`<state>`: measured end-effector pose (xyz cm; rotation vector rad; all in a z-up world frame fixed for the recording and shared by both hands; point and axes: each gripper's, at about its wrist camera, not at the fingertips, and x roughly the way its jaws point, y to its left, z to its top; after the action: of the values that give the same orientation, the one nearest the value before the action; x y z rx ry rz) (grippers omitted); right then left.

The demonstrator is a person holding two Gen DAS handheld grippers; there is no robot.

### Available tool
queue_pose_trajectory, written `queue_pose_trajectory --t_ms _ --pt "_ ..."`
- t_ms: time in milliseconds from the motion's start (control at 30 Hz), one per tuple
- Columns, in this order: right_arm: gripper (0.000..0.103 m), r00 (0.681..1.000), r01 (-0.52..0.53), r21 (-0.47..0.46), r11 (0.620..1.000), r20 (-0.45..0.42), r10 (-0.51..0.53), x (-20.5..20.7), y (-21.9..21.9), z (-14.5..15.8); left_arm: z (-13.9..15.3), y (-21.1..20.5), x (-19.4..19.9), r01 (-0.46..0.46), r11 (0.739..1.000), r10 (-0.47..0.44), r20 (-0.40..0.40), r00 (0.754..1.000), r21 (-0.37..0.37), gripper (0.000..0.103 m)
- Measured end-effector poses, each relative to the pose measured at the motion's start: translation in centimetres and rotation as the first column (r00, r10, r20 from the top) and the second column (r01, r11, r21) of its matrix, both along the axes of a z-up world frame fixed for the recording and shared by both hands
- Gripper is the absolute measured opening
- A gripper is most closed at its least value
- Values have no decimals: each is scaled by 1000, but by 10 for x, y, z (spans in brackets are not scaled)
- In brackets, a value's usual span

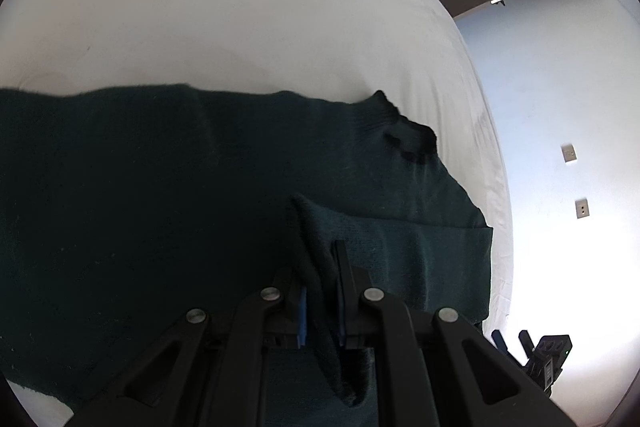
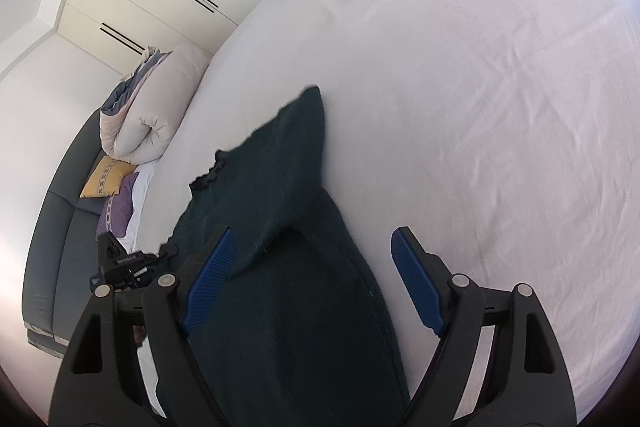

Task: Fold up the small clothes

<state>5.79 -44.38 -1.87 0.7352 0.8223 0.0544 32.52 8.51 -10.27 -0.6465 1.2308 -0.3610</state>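
Left wrist: my left gripper pinching a fold of dark green sweater | sweater spread on white bed | my right gripper spread wide over sweater, not gripping

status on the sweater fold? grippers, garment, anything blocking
Left gripper shut on a fold of the dark green sweater. Right gripper open over it, holding nothing. Sweater lies on the white bed sheet. Nothing in the way.
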Motion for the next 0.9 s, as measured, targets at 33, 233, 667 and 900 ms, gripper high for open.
queue_pose_trajectory --t_ms 33,233,667,900 --pt "80 1000 -3 -7 1000 6 3 8 0 5 -1 0 0 0 1000 0 0 1000 2 11" --pt "80 998 -48 17 999 31 48 70 9 30 -4 -1 6 1 1000 -1 7 1000 -4 12" --pt "80 991 -106 328 939 -43 126 182 -4 -25 -10 7 -8 39 999 -41 46 998 32 17" --pt "80 979 -170 353 920 -49 200 159 2 -38 -14 9 -14 37 999 -38 59 997 26 17"
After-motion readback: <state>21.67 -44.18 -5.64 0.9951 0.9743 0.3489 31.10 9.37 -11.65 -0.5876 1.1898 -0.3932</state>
